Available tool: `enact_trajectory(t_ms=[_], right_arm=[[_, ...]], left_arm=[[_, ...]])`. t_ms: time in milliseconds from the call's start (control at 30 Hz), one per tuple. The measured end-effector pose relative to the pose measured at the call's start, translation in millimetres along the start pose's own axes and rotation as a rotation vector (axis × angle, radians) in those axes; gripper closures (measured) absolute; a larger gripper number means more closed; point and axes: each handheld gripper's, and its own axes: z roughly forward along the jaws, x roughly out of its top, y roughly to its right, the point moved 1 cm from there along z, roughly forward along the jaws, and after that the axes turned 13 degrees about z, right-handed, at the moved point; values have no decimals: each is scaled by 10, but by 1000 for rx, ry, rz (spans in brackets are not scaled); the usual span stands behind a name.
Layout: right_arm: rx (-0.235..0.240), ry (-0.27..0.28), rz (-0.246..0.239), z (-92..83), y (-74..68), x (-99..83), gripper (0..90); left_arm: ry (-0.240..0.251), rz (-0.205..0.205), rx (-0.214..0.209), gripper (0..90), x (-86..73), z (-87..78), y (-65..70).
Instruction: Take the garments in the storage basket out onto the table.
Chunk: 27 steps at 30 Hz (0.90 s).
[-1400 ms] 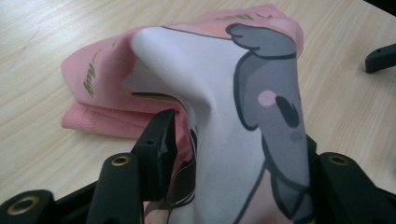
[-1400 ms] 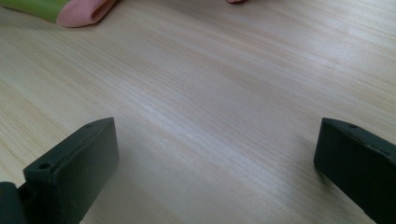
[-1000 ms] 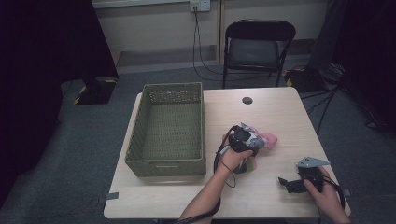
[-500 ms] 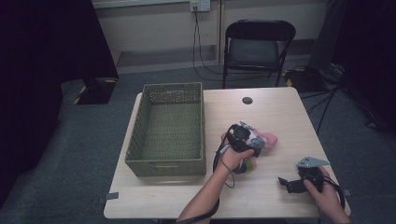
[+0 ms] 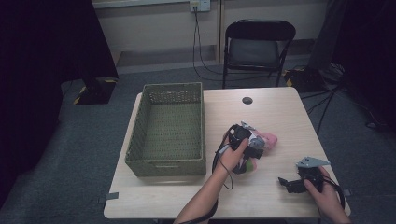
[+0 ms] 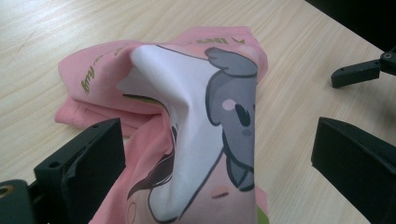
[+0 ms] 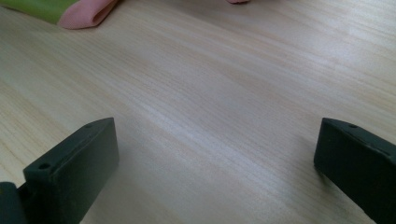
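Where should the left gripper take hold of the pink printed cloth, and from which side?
Judging by its pose, grip the raised fold of the pink cloth, the ridge standing up between the open jaws of the left gripper. Come from above, one jaw on each side, since the rest lies flat on the table.

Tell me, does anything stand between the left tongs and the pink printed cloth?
Nothing visible does. The left tongs have just been opening, and the crumpled pink printed cloth lies on the light wooden table right between the wide-apart jaws, pads off it.
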Motion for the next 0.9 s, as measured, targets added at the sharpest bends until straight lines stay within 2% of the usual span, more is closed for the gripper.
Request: enact_trajectory(t_ms=[233,433,600,900], right_arm=[[0,0,0,0,0,0,0],[0,0,0,0,0,0,0],[0,0,0,0,0,0,0],[0,0,0,0,1,0,0]], left_arm=[[14,-17,-29,23,-46,-31,25],[17,-1,-33,23,-66,-76,46],[24,10,-60,23,-97,-106,84],[40,10,-71,23,-148,-158,120]])
